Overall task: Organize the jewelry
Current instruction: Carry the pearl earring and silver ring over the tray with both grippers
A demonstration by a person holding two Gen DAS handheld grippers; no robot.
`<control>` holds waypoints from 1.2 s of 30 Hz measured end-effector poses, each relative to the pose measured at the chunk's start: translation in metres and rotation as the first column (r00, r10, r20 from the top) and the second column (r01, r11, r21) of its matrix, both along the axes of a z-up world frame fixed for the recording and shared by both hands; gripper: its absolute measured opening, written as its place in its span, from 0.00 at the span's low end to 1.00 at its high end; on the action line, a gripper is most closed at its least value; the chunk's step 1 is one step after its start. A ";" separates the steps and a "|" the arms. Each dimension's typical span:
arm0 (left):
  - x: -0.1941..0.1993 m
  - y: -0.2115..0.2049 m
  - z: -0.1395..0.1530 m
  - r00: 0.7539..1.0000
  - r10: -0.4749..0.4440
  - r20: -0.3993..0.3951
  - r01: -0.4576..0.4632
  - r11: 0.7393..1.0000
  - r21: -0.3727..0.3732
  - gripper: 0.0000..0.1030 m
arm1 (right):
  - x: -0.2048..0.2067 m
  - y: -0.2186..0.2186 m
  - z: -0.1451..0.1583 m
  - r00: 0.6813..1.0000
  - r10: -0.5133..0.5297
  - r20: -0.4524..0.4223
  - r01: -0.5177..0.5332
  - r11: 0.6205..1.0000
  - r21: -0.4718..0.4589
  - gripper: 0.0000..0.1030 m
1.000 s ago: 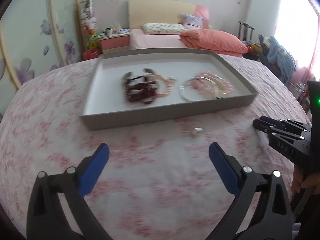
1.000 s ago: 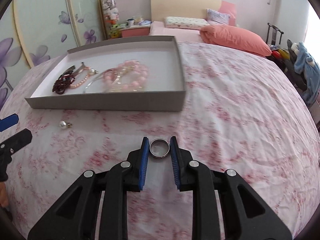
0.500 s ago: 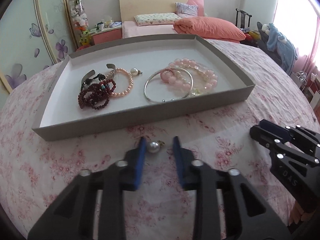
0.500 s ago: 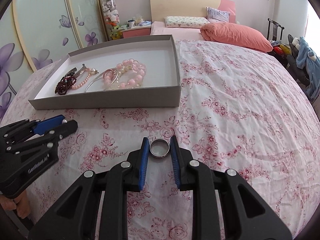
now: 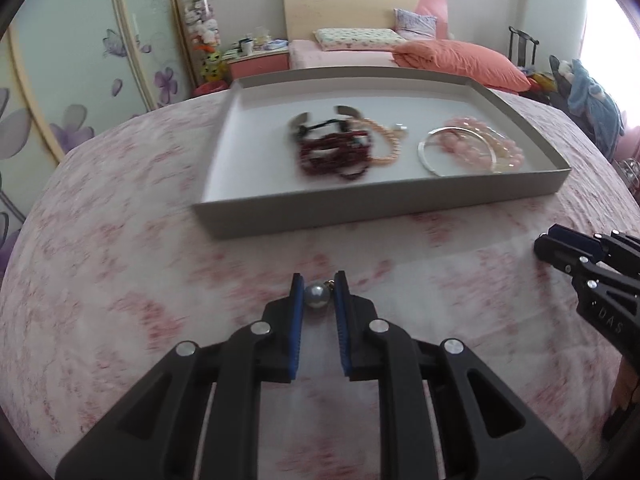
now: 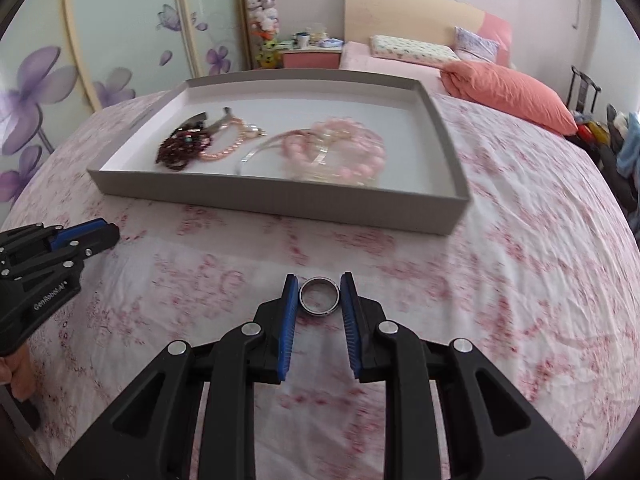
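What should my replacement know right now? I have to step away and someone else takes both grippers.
Left gripper: its fingers have just closed on the pearl earring, held clear of the floral bedspread.
Right gripper: shut on the silver ring, also held short of the tray.
Grey tray: holds the dark red bead bracelet, peach pearl bracelet, silver bangle and pink bead bracelets.
Done: bracelets in the tray.
Left: carry earring and ring over the near wall and release them inside.

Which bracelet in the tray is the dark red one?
The dark red bracelet lies bunched at the left of the jewelry in the tray. The others are peach, silver and pale pink.
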State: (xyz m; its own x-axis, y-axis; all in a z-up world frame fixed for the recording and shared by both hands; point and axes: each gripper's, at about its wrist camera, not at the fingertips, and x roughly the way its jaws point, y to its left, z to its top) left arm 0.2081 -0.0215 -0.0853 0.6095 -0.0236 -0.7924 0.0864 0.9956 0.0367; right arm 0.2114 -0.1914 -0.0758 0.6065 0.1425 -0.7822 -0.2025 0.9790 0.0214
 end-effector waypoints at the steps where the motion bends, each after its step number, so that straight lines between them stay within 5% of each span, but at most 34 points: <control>1: -0.002 0.005 0.000 1.000 0.001 0.006 -0.001 1.000 -0.003 0.16 | 0.000 0.003 0.000 1.000 0.002 0.003 -0.002 1.000 -0.007 0.22; 29: -0.012 0.012 0.003 1.000 0.021 0.010 -0.020 0.997 -0.069 0.15 | -0.005 -0.009 0.004 0.999 -0.032 0.020 0.031 0.998 0.053 0.22; 36: -0.035 0.013 0.024 0.993 0.035 0.111 -0.023 0.993 -0.112 0.15 | -0.026 -0.017 0.026 0.991 -0.071 0.112 0.059 0.993 0.106 0.22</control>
